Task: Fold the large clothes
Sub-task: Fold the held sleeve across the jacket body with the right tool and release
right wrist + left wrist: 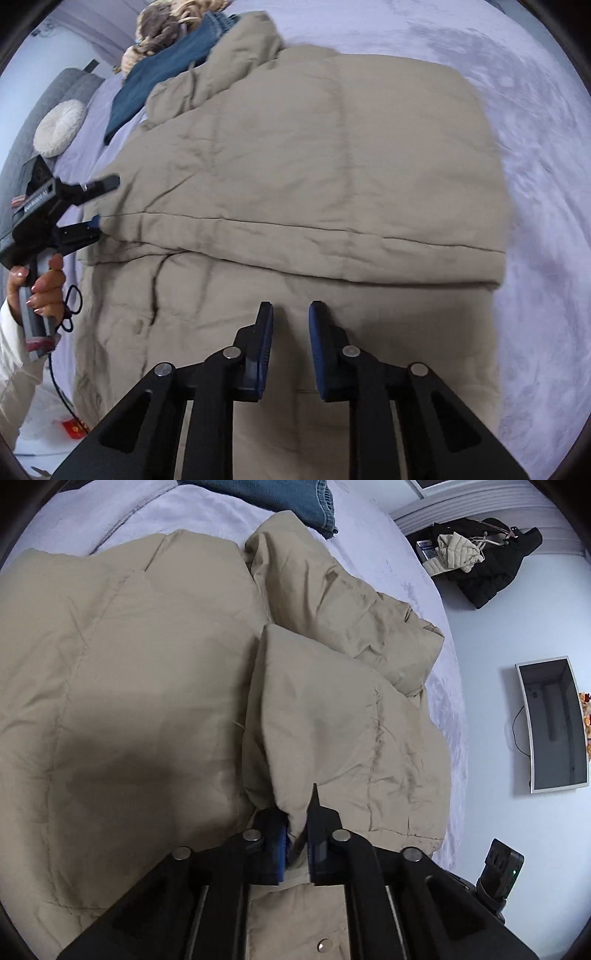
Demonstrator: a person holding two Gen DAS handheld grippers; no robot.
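A large beige puffer jacket (147, 664) lies spread on a lavender bed (373, 554), one part folded over the rest. In the left wrist view my left gripper (295, 812) is shut on a raised fold at the jacket's near edge. The right wrist view shows the same jacket (314, 166) with a long folded edge running across it. My right gripper (291, 308) points down onto the near part, its jaws a narrow gap apart with flat fabric showing between them. At the jacket's left edge that view also shows the left gripper (103, 202), held by a hand (46, 288).
Blue jeans (162, 74) lie past the jacket's collar, with a round white cushion (61, 127) near them. Beside the bed are a wall screen (554, 723), a heap of dark clothes (480, 561) and a small black device (498, 867). Bare sheet (535, 147) lies on the right.
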